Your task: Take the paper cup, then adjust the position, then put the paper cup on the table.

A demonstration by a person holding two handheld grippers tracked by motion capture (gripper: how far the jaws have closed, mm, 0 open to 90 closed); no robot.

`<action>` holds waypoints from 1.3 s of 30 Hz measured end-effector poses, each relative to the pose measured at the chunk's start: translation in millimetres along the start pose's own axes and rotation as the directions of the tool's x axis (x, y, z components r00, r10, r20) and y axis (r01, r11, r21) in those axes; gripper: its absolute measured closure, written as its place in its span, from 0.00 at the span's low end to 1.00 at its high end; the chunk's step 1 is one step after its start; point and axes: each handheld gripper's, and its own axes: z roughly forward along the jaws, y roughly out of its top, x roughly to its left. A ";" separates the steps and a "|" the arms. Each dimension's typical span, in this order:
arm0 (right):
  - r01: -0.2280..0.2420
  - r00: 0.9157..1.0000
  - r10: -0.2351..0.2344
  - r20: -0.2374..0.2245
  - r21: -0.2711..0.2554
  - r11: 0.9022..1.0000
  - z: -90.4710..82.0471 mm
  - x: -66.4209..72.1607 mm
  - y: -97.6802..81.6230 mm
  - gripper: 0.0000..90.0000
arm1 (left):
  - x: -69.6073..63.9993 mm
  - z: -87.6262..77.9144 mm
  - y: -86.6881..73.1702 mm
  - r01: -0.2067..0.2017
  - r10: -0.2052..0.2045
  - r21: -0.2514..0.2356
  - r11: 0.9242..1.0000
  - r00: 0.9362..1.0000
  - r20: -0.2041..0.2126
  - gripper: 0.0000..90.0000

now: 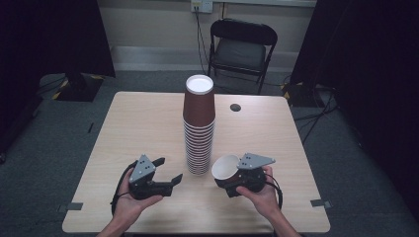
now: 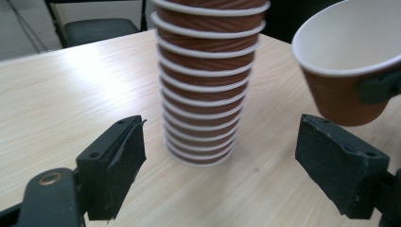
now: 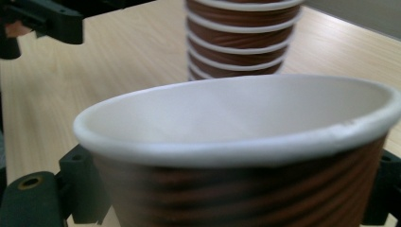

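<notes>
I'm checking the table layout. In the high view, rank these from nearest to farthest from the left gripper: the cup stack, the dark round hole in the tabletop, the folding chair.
From the left gripper:
1. Cup stack, just to its right, mid-table.
2. Dark round hole, farther right, near the table's far edge.
3. Folding chair, beyond the table by the wall.

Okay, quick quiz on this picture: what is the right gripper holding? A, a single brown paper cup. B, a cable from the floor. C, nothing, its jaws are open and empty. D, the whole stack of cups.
A: the right gripper is shut on a single brown paper cup, held off the table beside the stack of cups, while the left gripper is open and empty.
</notes>
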 end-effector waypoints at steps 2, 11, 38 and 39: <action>-0.016 1.000 0.016 0.014 -0.007 1.000 -2.0 -4.4 -0.3 0.11 | 3.5 -2.8 -2.6 0.012 -0.012 -0.005 1.000 1.000 -0.013 0.18; -0.060 0.996 0.062 0.064 -0.020 0.998 -4.2 -20.0 -0.8 0.11 | 22.9 -15.6 -13.1 0.055 -0.057 -0.028 0.998 0.996 -0.065 0.18; -0.177 0.951 0.207 0.232 -0.144 0.974 8.7 -89.4 19.6 0.10 | 36.4 -16.2 -27.6 0.087 -0.085 0.021 0.996 0.992 -0.088 0.18; -0.180 0.951 0.210 0.227 -0.143 0.973 11.4 -91.1 20.3 0.10 | 36.9 -16.1 -27.8 0.069 -0.066 0.027 0.997 0.993 -0.095 0.18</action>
